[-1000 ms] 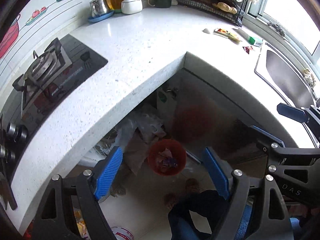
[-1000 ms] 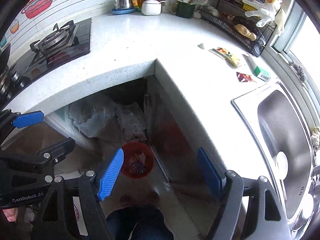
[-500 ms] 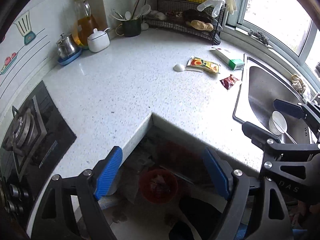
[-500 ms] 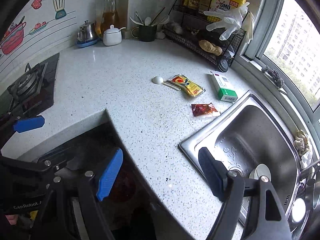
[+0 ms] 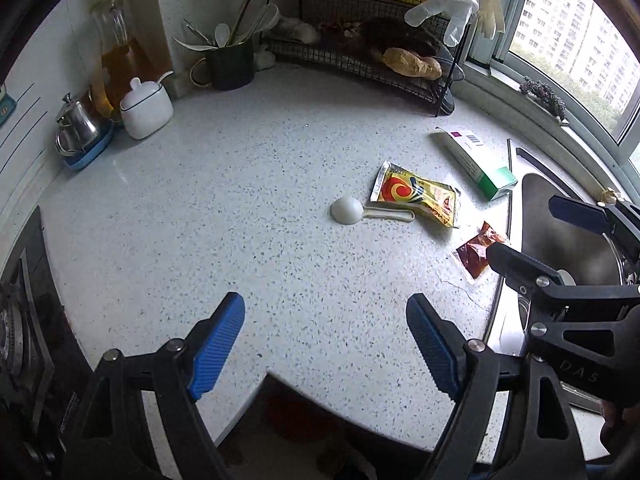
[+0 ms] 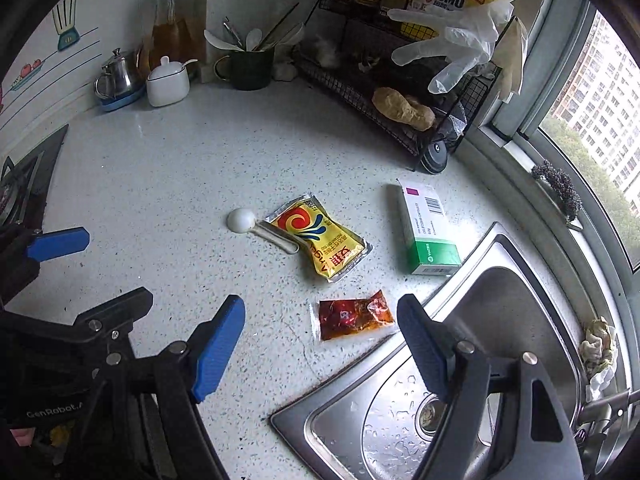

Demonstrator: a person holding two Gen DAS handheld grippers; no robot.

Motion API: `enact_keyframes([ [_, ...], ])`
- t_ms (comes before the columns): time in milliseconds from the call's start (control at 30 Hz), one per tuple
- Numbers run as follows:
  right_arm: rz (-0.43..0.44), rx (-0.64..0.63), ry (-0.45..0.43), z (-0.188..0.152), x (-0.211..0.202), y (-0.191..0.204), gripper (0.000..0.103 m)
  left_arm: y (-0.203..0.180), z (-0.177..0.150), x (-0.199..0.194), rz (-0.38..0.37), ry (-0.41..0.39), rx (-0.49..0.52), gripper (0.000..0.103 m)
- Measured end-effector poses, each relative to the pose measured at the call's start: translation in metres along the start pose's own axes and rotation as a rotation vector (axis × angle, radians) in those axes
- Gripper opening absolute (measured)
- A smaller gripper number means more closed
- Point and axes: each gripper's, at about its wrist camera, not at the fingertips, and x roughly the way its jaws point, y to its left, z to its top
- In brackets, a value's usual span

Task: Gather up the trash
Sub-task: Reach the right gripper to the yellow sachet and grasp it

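Four pieces of trash are laid out on the speckled white worktop [image 6: 168, 184], listed left to right and placed relative to the steel sink [image 6: 500, 320].

1. White plastic scoop [image 6: 241, 220], bowl down, farthest from the sink; its handle is tucked against the next item.
2. Yellow sauce packet [image 6: 320, 240], flat, set midway between scoop and sink.
3. Dark red sauce sachet [image 6: 354, 314], flat, just beside the sink's near left rim.
4. White and green carton [image 6: 426, 226], lying flat, its green end close to the sink's back left corner.

Fixtures are noted at the back wall, well apart from the sink: a steel pot [image 6: 118, 76] on a blue saucer, a white lidded jar [image 6: 167, 80], a glass oil bottle [image 6: 170, 28], a dark mug of utensils [image 6: 250, 66], and a black wire rack [image 6: 384, 92] with a clear glove [image 6: 460, 48] hung on it.

Left claw [image 5: 325, 344]: blue pads spread wide, nothing between them, held above bare worktop left of the sink.

Right claw [image 6: 320, 344]: blue pads spread wide, nothing gripped, held above the worktop at the sink's left rim; in its own view the red sachet is seen between the pads, untouched.
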Motion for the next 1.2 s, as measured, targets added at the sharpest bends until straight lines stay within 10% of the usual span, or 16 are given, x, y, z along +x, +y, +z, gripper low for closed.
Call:
enact_keyframes([
  [1033, 0.28, -0.228, 0.161, 0.055, 0.129, -0.023, 0.078, -0.008, 0.047, 0.109, 0.12, 0.166, -0.16, 0.082],
  [1200, 0.336, -0.24, 0.152, 0.059, 0.125, -0.019, 0.052, -0.009, 0.048, 0.109, 0.114, 0.167, -0.14, 0.082],
])
